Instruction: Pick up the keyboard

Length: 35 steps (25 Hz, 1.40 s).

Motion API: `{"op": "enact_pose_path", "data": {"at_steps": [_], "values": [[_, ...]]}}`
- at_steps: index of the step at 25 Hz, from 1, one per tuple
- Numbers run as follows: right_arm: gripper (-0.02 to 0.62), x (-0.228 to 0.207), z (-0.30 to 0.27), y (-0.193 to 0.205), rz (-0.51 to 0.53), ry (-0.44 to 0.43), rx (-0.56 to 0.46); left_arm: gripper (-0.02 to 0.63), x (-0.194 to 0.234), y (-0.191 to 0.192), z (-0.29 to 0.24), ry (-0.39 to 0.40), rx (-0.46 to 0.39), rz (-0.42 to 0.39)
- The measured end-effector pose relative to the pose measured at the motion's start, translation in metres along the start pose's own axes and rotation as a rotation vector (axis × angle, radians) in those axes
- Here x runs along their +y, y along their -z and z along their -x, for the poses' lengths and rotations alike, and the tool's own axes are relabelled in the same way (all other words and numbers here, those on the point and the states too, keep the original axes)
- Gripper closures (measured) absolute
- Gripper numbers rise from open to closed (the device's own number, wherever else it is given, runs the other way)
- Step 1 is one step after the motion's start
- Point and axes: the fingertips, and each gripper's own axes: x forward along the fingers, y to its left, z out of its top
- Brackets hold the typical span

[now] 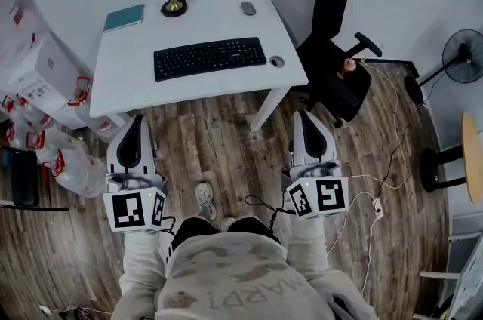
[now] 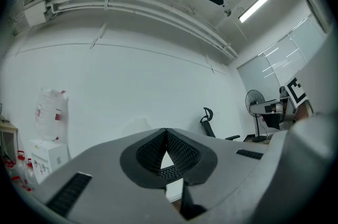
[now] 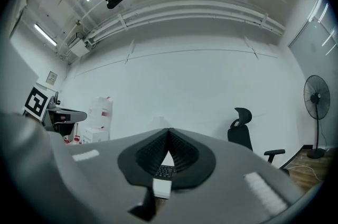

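Note:
A black keyboard [image 1: 210, 58] lies across the middle of a small white desk [image 1: 121, 88] in the head view. My left gripper [image 1: 134, 119] hangs over the wooden floor just short of the desk's front left corner, jaws shut with nothing in them. My right gripper [image 1: 303, 115] is level with it on the right, below the desk's front right corner, also shut and empty. In the right gripper view a sliver of the keyboard [image 3: 165, 170] and the desk edge [image 3: 162, 186] shows through the gap under the closed jaws of the right gripper [image 3: 169, 132]. The left gripper [image 2: 166, 133] faces the white wall.
On the desk are a teal notebook [image 1: 124, 17], a small desk lamp base [image 1: 174, 5], a mouse [image 1: 248, 8] and a round puck [image 1: 277, 61]. A black office chair [image 1: 337, 62] stands right of the desk. Bags and boxes [image 1: 41, 81] are piled left; a fan [image 1: 464, 56] and cables lie right.

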Motion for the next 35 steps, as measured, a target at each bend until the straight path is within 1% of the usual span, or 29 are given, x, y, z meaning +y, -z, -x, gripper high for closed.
{"op": "enact_pose_path", "data": {"at_steps": [7,11,19,24,28,31,35], "values": [[0.584,0.002,-0.066,0.004,0.001,0.009,-0.023,0.601,0.041,0.0,-0.054,-0.003,-0.011,-0.025],[0.584,0.005,-0.102,0.01,0.007,0.015,-0.017,0.601,0.064,0.004,-0.085,-0.002,-0.012,-0.032],[0.584,0.008,-0.146,0.031,0.019,0.055,0.023,0.601,0.099,0.027,-0.124,0.027,0.025,-0.008],[0.584,0.005,-0.166,0.046,0.029,0.073,0.068,0.601,0.112,0.04,-0.143,0.033,0.049,0.002],[0.584,-0.004,-0.186,0.061,0.01,0.08,0.111,0.6,0.122,0.058,-0.161,0.032,0.088,0.039],[0.584,-0.013,-0.202,0.076,0.006,0.078,0.162,0.6,0.123,0.07,-0.175,0.044,0.117,0.053],[0.584,-0.032,-0.229,0.096,-0.012,0.056,0.235,0.6,0.124,0.085,-0.197,0.029,0.152,0.083]]}}
